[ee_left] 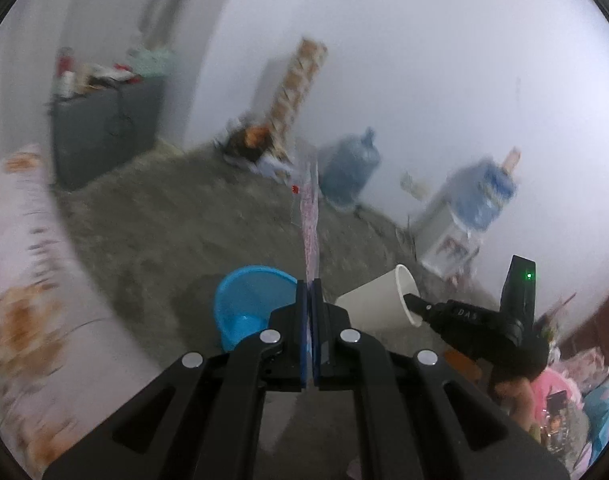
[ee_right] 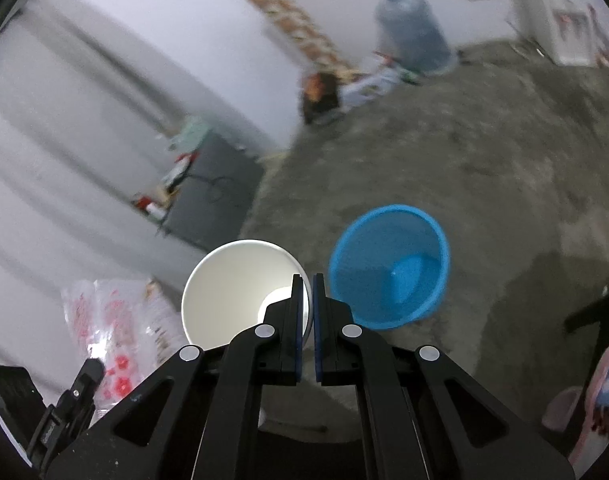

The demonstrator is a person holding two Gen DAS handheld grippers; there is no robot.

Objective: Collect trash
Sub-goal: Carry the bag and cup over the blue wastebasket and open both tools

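Right now both pieces of trash are up in the air, and the blue bin (ee_right: pixel 388 266) sits on the gray floor (ee_right: pixel 484 152) below and ahead of them. The right hand-held gripper (ee_right: pixel 309 280) is pinched shut on the rim of a white paper cup (ee_right: pixel 232 292), whose open mouth faces back toward that hand. The bin is just to the right of the cup, so it looks like the nearer drop. The left hand-held gripper (ee_left: pixel 311 284) is squeezed shut on a thin plastic wrapper with red print (ee_left: pixel 310 216), which sticks straight out ahead, long and flat. From that side the bin (ee_left: pixel 250 304) lies a little to the left, close under the wrapper.
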